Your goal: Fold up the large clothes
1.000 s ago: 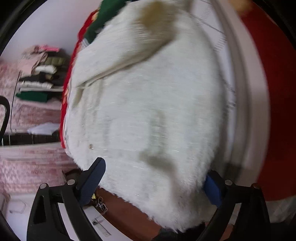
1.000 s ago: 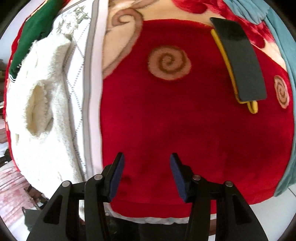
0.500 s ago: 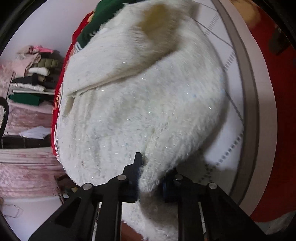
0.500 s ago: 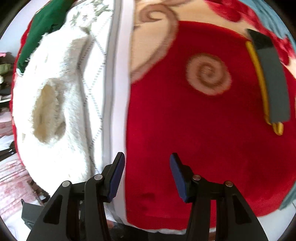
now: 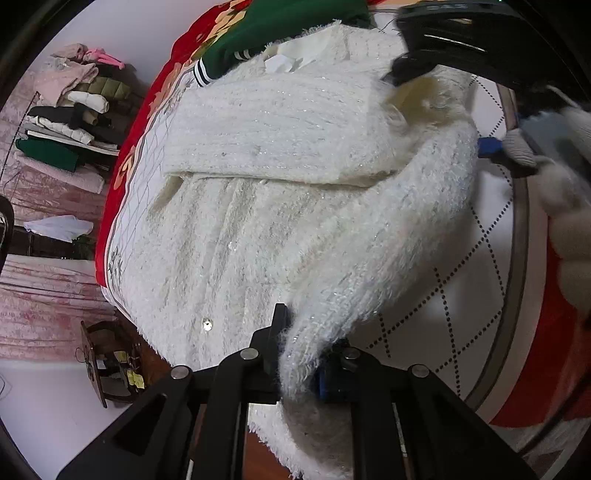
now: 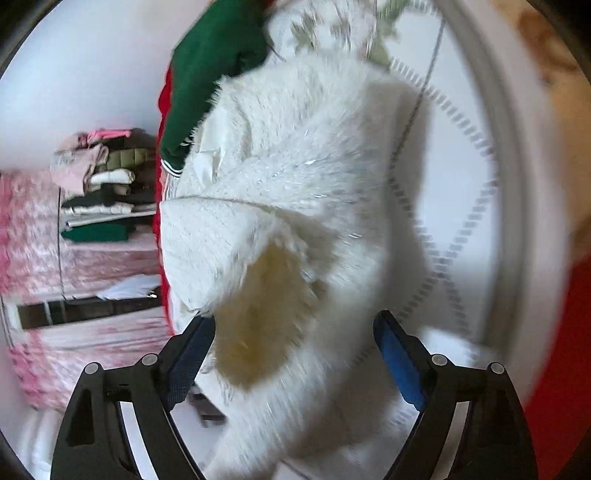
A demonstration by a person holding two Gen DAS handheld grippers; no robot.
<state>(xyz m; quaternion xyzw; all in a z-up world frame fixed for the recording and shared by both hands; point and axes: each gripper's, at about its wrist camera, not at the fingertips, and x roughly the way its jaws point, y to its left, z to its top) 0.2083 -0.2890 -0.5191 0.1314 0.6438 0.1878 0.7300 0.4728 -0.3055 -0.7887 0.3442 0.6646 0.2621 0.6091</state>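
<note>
A fluffy white sweater (image 5: 258, 206) lies on the bed, one sleeve folded across its chest. My left gripper (image 5: 301, 354) is shut on the sweater's lower right edge and lifts that edge off the bed. My right gripper (image 6: 295, 354) is open, its jaws on either side of the sleeve cuff opening (image 6: 258, 317) of the white sweater (image 6: 314, 177). In the left wrist view the right gripper (image 5: 487, 146) shows at the upper right, at the sweater's far side.
A green garment (image 5: 280, 26) lies beyond the sweater's collar. The bed has a white quilted cover (image 5: 458, 295) over a red blanket (image 5: 546, 373). A rack of folded clothes (image 5: 70, 122) stands by the pink wall at the left.
My left gripper shut on the sweater's edge and lifted it. My right gripper swung left from over the red blanket to the sleeve cuff and opened wider.
</note>
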